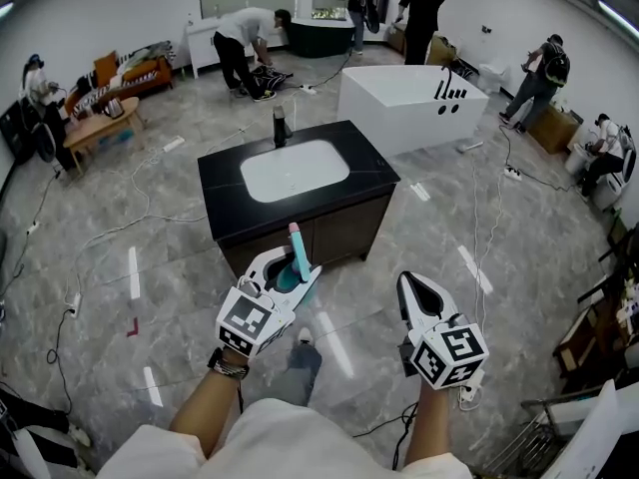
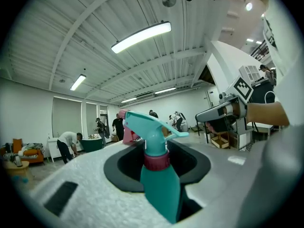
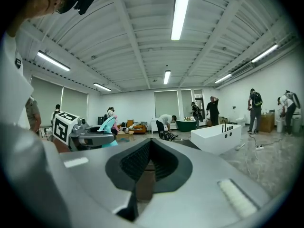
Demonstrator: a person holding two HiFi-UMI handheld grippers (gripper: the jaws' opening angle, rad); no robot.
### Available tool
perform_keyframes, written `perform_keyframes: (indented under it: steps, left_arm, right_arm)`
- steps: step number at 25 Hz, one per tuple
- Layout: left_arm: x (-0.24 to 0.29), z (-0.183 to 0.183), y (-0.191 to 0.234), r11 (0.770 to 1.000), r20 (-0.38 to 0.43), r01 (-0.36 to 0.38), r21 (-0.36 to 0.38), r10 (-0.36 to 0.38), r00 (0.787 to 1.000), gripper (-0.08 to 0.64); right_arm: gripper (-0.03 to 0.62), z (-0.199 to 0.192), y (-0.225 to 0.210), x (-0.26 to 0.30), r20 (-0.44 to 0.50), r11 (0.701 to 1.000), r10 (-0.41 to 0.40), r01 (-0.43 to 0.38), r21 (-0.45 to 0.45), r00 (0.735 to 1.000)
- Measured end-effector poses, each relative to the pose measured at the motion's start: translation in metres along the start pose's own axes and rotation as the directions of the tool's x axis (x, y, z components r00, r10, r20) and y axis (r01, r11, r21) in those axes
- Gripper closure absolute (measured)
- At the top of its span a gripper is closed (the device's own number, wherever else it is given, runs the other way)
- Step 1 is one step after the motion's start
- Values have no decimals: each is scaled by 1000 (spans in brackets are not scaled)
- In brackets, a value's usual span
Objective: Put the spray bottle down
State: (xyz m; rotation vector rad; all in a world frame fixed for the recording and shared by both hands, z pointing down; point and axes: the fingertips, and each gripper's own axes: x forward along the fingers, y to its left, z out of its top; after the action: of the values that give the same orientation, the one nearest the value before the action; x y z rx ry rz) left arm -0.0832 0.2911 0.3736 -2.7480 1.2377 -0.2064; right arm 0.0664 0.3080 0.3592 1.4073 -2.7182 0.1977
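Left tool pinches the bottle, its jaws held partly apart by the bottle's body, which fills the gap between them. That body is teal and tapers up to a dark pink collar. Above the collar sits a teal trigger head with the lever curving out to one side, and a pink nozzle shows at the far end. In the left gripper view the body sits low in the slot between the jaws, with the collar and trigger head standing clear of them. From the head view the bottle pokes out past the jaw tips, nozzle end away from the person.

Bottle and tool are in the air over the grey floor, just short of the near edge of the black worktop with its white sink. The bottle touches neither.

Right tool is off to the right, apart from the bottle, with its jaws pressed together and nothing between them.
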Motion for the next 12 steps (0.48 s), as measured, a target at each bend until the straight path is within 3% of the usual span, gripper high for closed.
perform_keyframes:
  steps: [7, 12]
  left_arm:
    - [102, -8, 70, 1000, 20, 25, -16, -25, 999, 409]
    - [179, -2, 123, 998, 26, 68, -7, -67, 997, 408]
  right_arm:
    - [586, 17, -73, 80, -12, 995, -47, 46, -92, 999]
    - [586, 42, -132, 144, 1, 993, -82, 82, -88, 997]
